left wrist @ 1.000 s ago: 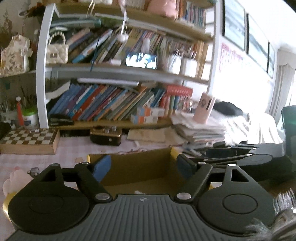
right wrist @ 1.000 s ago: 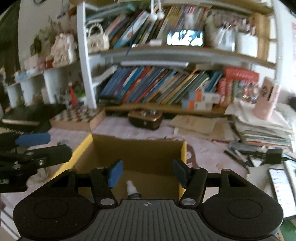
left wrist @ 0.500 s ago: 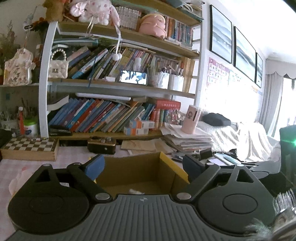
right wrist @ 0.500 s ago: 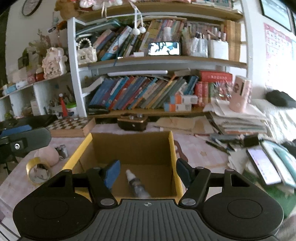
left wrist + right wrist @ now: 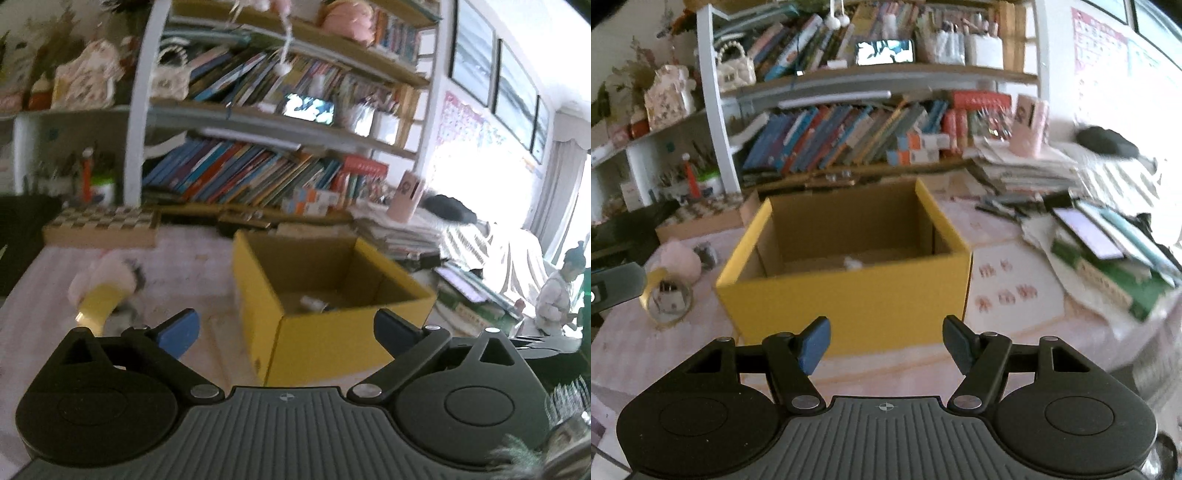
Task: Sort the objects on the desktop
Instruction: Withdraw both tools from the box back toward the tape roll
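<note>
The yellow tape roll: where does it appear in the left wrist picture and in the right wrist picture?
Left wrist: the yellow tape roll is at lower left, left of the yellow box, in front of a pink object.
Right wrist: it lies at the left edge, left of the box.
Shared landmark: the chessboard behind it.

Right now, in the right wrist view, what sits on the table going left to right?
Yellow tape roll → open yellow cardboard box → green-covered book at the stack on the right.
</note>
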A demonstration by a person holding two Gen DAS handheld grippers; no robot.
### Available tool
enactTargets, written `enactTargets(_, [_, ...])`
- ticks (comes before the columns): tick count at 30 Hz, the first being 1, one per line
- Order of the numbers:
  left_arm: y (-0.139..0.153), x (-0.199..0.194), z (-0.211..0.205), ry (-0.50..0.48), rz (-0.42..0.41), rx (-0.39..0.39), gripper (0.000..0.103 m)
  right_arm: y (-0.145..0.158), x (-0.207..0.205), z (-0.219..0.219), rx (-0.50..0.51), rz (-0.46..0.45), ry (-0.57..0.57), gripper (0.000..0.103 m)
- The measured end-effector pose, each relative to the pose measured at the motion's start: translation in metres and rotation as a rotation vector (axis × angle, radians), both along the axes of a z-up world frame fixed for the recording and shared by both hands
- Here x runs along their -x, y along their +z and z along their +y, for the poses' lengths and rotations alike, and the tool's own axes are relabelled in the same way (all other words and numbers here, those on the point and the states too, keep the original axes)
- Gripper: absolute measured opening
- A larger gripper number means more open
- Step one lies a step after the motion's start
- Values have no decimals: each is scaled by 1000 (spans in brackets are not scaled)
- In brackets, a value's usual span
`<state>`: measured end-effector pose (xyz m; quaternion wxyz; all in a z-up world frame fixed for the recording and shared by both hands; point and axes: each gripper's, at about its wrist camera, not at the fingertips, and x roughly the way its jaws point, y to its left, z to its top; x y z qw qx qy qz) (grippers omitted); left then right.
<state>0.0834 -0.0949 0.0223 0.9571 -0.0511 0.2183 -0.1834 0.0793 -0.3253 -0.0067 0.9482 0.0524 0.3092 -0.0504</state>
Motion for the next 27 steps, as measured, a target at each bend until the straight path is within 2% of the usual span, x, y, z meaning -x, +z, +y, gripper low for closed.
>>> enactTargets(3, [-9,8,13,37,44,-34,102,-4,12,14,3,24,-17,69])
enactTargets(6, [-15,15,24,34,79,-49,102,-7,25,30,6,34,-17,69])
enactTargets(10, [-17,27,37,4,81,-63,103,-12,36,48,4,53,-4,73])
enactTargets(17, [-23,46,53,-38,101,-92,103,-19,57,74,-12,79,8,74])
enactTargets(27, [-30,55,66,-47,145,-132,103,-29,72,95,-39,123,22,76])
